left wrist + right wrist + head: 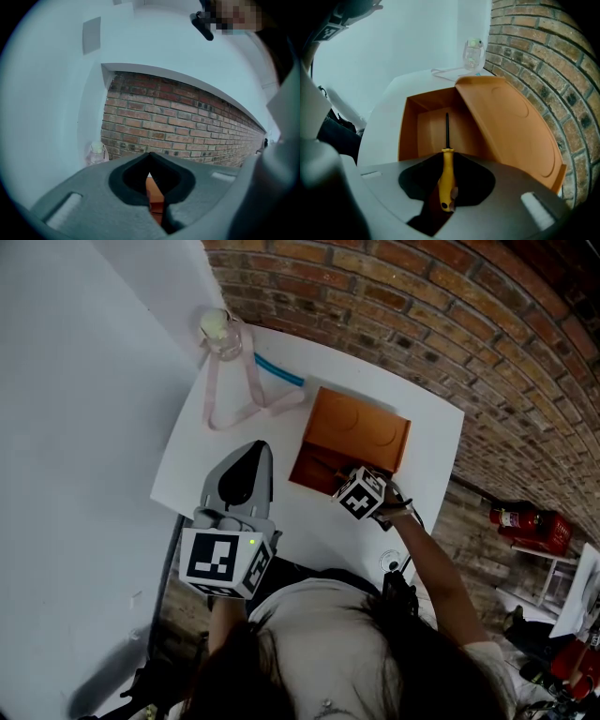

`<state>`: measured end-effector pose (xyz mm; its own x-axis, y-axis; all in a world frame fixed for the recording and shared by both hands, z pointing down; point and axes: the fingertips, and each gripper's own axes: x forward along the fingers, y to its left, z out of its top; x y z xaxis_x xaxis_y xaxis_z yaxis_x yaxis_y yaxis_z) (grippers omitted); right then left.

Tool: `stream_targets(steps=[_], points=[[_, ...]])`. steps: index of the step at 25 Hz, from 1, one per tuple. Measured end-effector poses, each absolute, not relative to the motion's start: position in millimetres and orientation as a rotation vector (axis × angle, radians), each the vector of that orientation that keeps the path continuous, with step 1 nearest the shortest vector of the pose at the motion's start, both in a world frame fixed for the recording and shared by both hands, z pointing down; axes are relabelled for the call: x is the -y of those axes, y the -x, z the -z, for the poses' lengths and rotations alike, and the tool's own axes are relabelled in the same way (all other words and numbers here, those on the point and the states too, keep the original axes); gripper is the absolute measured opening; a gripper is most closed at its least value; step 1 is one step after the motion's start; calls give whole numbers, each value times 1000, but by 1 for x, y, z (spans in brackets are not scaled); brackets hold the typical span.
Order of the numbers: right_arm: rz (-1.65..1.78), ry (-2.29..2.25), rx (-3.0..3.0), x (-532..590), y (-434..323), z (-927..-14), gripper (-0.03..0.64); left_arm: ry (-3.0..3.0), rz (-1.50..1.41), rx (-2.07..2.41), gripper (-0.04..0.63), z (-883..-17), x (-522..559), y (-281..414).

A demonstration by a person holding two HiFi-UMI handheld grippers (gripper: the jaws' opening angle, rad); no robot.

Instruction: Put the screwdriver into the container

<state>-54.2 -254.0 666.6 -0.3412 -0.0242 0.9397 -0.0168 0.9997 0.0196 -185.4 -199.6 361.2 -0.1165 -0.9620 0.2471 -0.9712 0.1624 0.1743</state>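
My right gripper (446, 161) is shut on the yellow handle of the screwdriver (447, 180). Its dark shaft points forward, down into the open orange container (410, 126). The container's lid (511, 122) leans open to the right, towards the brick wall. In the head view the right gripper (342, 484) sits at the near edge of the container (319, 460), and the screwdriver is hidden under the marker cube. My left gripper (248, 463) hovers over the table's front left with jaws together and nothing in them. A sliver of orange shows past the left gripper (151, 177).
The white table (427, 442) stands in a corner between a white wall and a brick wall. A clear glass jar (220, 332) with a pink strap (239, 395) sits at the far corner beside a blue strip (278, 370). A red extinguisher (525, 521) lies on the floor to the right.
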Motion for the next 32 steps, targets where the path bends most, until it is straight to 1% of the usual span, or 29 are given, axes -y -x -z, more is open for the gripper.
stream_targets(steps=[15, 32], points=[[-14, -61, 1917, 251, 52, -665, 86, -1888, -48, 2130, 0, -356, 192, 184], [-34, -261, 2013, 252, 44, -631, 80, -1997, -39, 2077, 0, -340, 179, 171]])
